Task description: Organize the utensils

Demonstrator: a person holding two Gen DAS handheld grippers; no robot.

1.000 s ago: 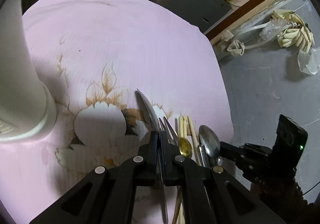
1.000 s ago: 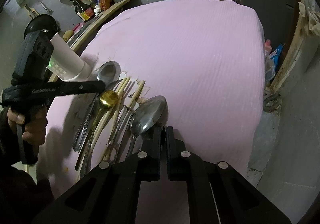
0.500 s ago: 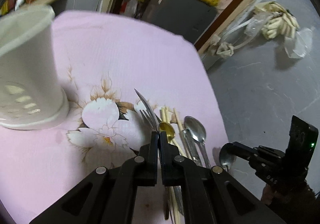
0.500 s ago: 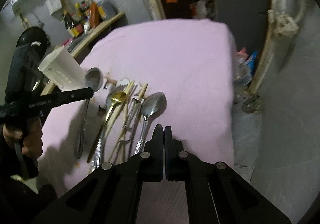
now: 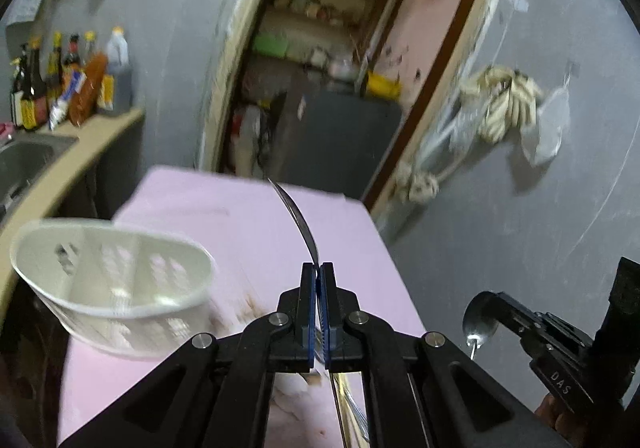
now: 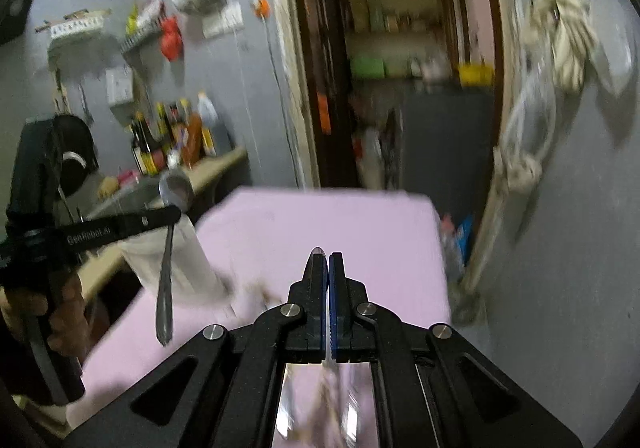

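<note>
Both grippers are raised above the pink table (image 5: 248,232), the left gripper (image 5: 319,288) clamped on a spoon (image 6: 166,248) near the white holder (image 5: 112,288), the right gripper (image 6: 328,280) clamped on another spoon (image 5: 480,322), either of which might slip and miss the holder.

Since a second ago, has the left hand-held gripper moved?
Yes. The left hand-held gripper has lifted its spoon off the pink tablecloth, up beside the white holder.

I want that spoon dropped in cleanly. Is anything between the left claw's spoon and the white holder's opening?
Nothing visible. The left claw holds its spoon up, right of the white holder, whose open mouth shows only its divider.
</note>
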